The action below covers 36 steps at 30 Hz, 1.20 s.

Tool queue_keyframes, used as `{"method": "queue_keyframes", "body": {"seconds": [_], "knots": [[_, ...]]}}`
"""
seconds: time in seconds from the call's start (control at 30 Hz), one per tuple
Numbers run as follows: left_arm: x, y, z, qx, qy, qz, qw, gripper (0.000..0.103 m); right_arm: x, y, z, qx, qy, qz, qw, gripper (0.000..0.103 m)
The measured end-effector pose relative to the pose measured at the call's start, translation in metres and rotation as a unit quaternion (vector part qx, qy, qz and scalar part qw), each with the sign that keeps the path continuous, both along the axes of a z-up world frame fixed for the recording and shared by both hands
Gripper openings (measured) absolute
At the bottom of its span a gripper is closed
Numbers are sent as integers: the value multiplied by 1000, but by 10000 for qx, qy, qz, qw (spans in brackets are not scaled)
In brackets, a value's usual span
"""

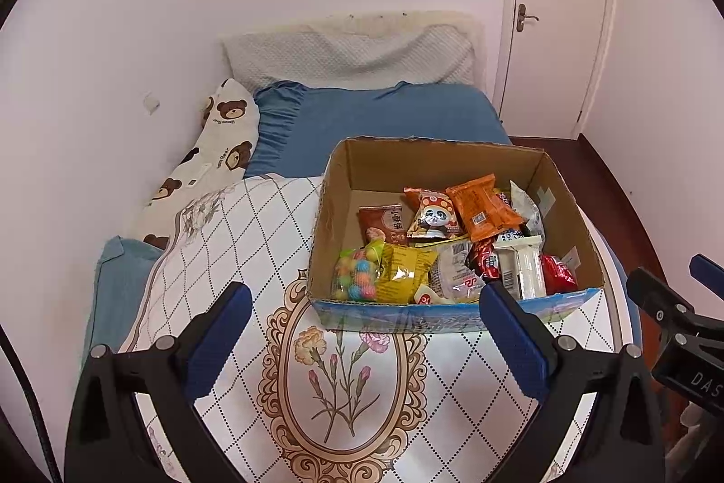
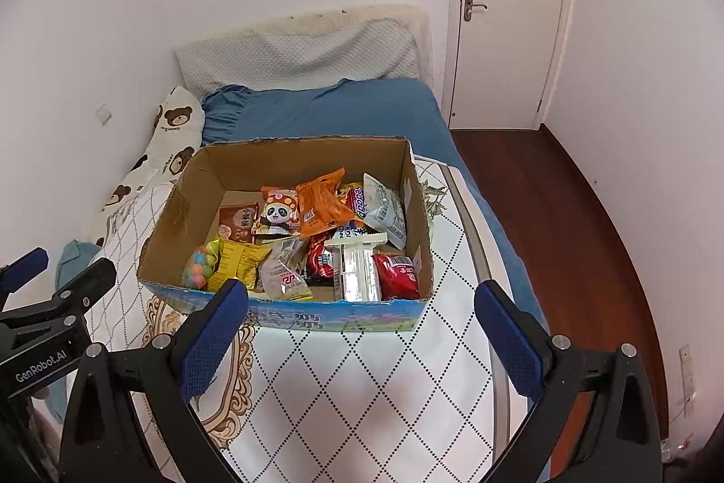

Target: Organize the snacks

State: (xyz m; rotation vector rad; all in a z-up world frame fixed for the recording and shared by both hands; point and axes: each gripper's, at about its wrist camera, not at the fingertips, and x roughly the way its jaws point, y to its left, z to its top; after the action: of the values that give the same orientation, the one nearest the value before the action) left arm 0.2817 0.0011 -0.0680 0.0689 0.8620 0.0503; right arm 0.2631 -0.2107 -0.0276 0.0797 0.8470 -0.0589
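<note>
Two matching grippers, left gripper (image 1: 365, 342) and right gripper (image 2: 361, 342): matte black plastic frames, triangular cut-outs in the arms, round silver screw heads at the pivots. Fingertips (image 1: 219, 340) clad in textured royal-blue pads (image 2: 509, 342), long and rectangular. White lettering "GenRobot.AI" on the left body; on the right body "DAS", probably cropped. Thin black cable (image 1: 34, 415) at the edge.

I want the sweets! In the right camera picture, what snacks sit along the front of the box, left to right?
Clear bag of coloured candy balls → yellow crinkly packet → white packet with red letters → clear-and-white long wrapper → shiny red packet.
</note>
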Motion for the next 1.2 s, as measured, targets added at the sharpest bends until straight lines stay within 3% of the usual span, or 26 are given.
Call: {"method": "queue_keyframes", "body": {"seconds": [1.2], "knots": [[-2,-1,-5,-11,71,48,10000,103,-1,1,0,59,42,41,10000,102]]}}
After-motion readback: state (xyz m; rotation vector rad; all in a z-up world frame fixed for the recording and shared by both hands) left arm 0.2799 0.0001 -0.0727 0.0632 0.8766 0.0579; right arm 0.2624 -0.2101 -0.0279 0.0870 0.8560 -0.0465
